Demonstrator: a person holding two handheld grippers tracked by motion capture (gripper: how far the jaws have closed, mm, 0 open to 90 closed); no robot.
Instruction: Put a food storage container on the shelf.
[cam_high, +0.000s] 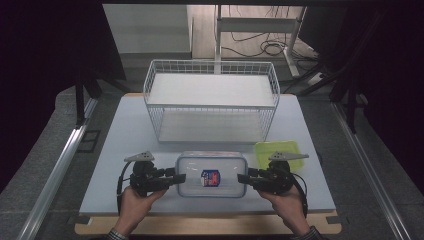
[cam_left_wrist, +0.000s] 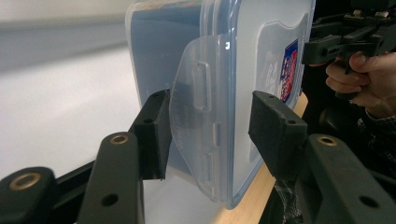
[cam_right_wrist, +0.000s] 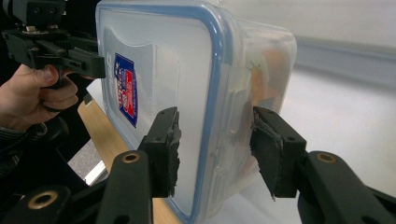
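A clear plastic container (cam_high: 212, 175) with a blue-rimmed lid and a red and blue sticker (cam_high: 210, 178) lies near the table's front edge, between my two grippers. My left gripper (cam_high: 181, 177) holds its left end. In the left gripper view the pads (cam_left_wrist: 156, 135) clamp the end by the latch flap (cam_left_wrist: 201, 116). My right gripper (cam_high: 241, 178) holds the right end, and in the right gripper view the jaws straddle the lid (cam_right_wrist: 159, 60) and the body. Something orange (cam_right_wrist: 271, 70) shows dimly inside. I cannot tell whether the container rests on the table.
A white wire rack (cam_high: 210, 100) with two shelves stands at the back middle of the grey table (cam_high: 130, 135). A yellow-green lid or tray (cam_high: 277, 152) lies just behind my right gripper. The table's wooden edge (cam_high: 210, 225) runs along the front.
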